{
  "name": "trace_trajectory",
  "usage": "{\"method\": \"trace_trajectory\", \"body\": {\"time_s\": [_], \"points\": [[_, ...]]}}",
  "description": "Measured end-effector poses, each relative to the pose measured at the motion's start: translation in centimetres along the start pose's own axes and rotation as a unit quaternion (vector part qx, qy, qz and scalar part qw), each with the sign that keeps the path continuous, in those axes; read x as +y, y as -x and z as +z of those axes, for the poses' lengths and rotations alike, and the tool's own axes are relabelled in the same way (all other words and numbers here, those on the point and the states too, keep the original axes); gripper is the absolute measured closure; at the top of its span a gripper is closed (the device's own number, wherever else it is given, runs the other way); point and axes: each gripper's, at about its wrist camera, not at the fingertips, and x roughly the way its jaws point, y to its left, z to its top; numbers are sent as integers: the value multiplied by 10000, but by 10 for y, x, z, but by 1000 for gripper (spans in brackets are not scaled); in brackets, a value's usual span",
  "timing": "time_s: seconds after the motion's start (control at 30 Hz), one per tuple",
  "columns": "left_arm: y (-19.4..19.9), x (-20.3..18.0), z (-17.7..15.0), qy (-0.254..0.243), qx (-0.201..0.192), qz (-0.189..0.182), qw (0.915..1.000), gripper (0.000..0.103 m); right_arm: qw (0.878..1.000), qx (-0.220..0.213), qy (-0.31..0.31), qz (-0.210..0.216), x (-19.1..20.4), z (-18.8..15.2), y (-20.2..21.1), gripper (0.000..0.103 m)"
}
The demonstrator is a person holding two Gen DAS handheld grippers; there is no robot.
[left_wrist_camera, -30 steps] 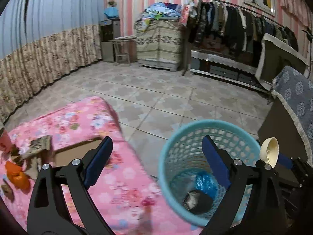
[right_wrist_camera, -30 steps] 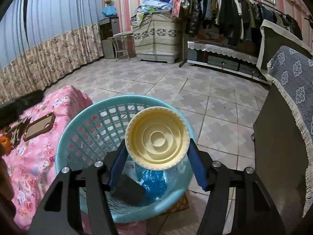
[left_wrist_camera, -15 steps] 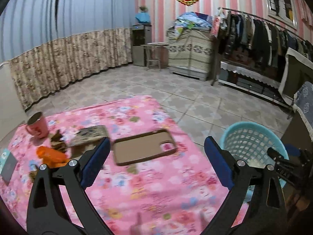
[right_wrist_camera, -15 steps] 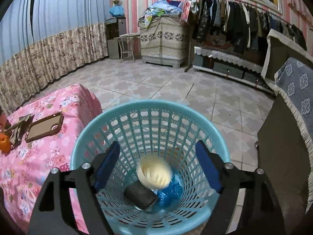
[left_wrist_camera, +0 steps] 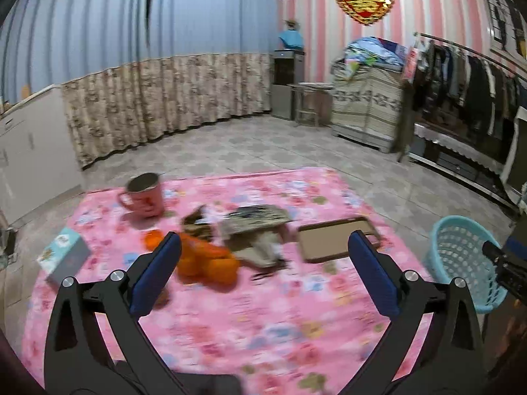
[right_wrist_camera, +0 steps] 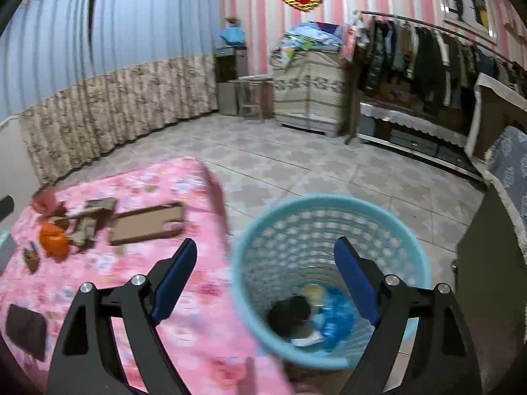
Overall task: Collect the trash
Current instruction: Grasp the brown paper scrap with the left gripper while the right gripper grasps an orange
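A second ago the right hand-held gripper point(right_wrist_camera: 265, 273) clamped a cream lid over the blue basket point(right_wrist_camera: 329, 217); the lid point(right_wrist_camera: 314, 291) now lies in the basket bottom beside a dark lump and blue plastic, and the jaws are opening with nothing between them. The left hand-held gripper point(left_wrist_camera: 263, 263) has swung from the basket to the pink tabletop point(left_wrist_camera: 263, 322), its jaws opening and empty. Only the left view shows the red mug point(left_wrist_camera: 145, 194) and small box point(left_wrist_camera: 64, 255); only the right view sees into the basket. Both grippers tilt downward. Orange peel point(left_wrist_camera: 207, 261), crumpled brown wrappers point(left_wrist_camera: 253, 227) and a brown phone case point(left_wrist_camera: 336, 238) lie on the tabletop.
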Motion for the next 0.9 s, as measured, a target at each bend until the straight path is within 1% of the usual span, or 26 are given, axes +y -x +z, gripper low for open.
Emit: {"method": "trace_trajectory", "body": {"time_s": [0.03,0.17,0.33,0.47,0.6,0.7,0.9], "points": [[3,13,-2,18,1,107,9999,5,9999,0,18,141,11,2,1,14],[3,59,-5,202,91,405,9989,5,9986,-25,152,504,48,8,0,14],[-4,118,-7,486,183,846,9951,5,9956,-68,472,806,94,16,-6,14],[-17,148,-6,638,304,1030,9922,5,9939,-114,598,919,120,19,-16,14],[-36,165,-10,813,496,1031,9901,5,9927,-44,560,1068,138,22,-29,14],[-51,167,-22,894,678,916,9894,5,9915,55,590,1162,155,19,-43,14],[-82,143,-40,400,1063,936,9891,7,9897,325,642,1234,178,8,-72,14]]}}
